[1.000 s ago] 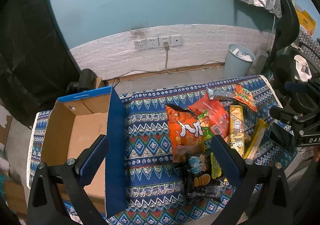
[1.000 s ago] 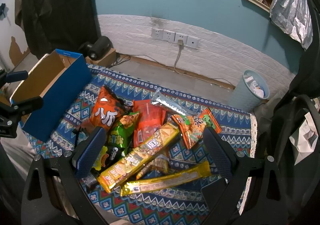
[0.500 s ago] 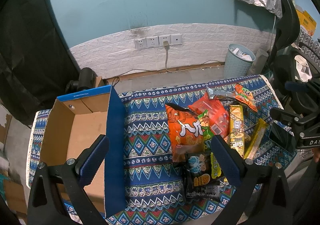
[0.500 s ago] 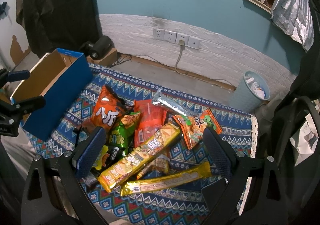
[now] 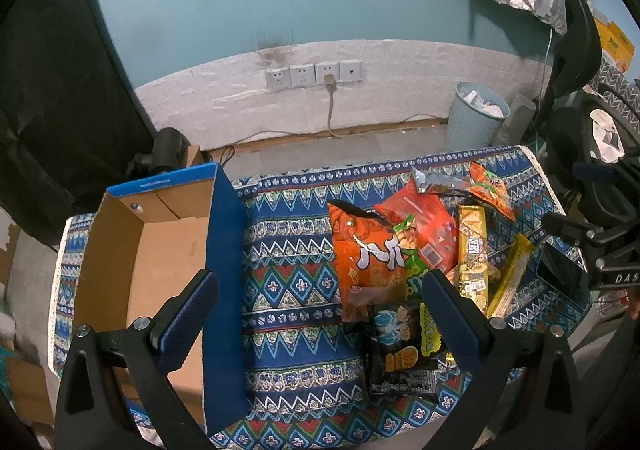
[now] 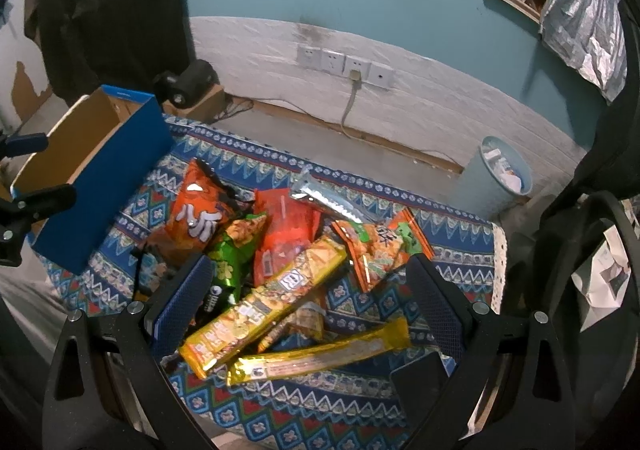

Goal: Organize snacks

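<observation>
two hand-held grippers hover over a heap of snacks on a patterned cloth (image 5: 296, 278), nothing yet packed. the left gripper (image 5: 320, 314) hangs with its jaws spread wide and empty, one finger over the open cardboard box (image 5: 160, 250) and the other over the near edge of the pile; the right gripper (image 6: 310, 298) is likewise wide open and holds nothing, poised above the long yellow biscuit pack (image 6: 264, 306) and the thin gold bar (image 6: 320, 356). the box, blue outside and bare inside, stands at the left end of the cloth, well apart from the pile. the packets overlap: an orange chip bag (image 5: 364, 254) lies partly under a green bag (image 6: 232, 254), a red pouch (image 6: 286, 234) sits beside it, and a black packet (image 5: 404, 354) lies nearest the camera in the left view. the likely trouble from here is a pinch on slick, puffy film that slips loose, or jaws closing on two overlapping packets at once and dragging neighbours off the near edge of the cloth. both grippers reaching for the heap together could also knock into each other.
</observation>
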Motion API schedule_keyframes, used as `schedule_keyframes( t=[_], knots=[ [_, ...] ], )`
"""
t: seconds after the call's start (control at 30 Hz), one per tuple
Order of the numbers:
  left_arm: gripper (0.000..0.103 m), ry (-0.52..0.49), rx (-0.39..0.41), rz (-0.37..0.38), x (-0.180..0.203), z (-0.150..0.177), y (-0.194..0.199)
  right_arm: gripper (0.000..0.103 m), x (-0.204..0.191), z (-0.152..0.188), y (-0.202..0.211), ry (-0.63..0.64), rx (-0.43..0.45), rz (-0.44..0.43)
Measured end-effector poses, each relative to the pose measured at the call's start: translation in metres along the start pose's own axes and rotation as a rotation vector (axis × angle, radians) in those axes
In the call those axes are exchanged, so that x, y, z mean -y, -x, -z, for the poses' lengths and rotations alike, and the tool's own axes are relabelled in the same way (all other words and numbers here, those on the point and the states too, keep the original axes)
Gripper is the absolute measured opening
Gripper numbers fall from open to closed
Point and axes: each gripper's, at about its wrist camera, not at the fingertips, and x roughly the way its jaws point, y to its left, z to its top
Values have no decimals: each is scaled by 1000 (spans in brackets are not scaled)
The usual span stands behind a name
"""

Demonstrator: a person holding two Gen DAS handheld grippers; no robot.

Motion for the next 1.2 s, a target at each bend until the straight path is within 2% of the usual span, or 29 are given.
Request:
schedule_keyframes(
  t=[0.2,0.5,0.83,1.03,1.2],
  knots=[
    [103,-51,-45,2,5,-7,-17,96,20,-7,-8,-49,-33,23],
    [103,-113,-121,28,15,-29,-54,96,66,-19,-48,-209,-187,15],
    [103,-56,-233,85,18,-48,-107,96,100,-37,-120,-307,-343,63],
    [103,-31,-277,84,17,-53,-139,96,110,-41,-160,-367,-397,114],
    [103,7,-328,109,14,-48,-157,96,115,-32,-185,-401,-434,112]
  ],
)
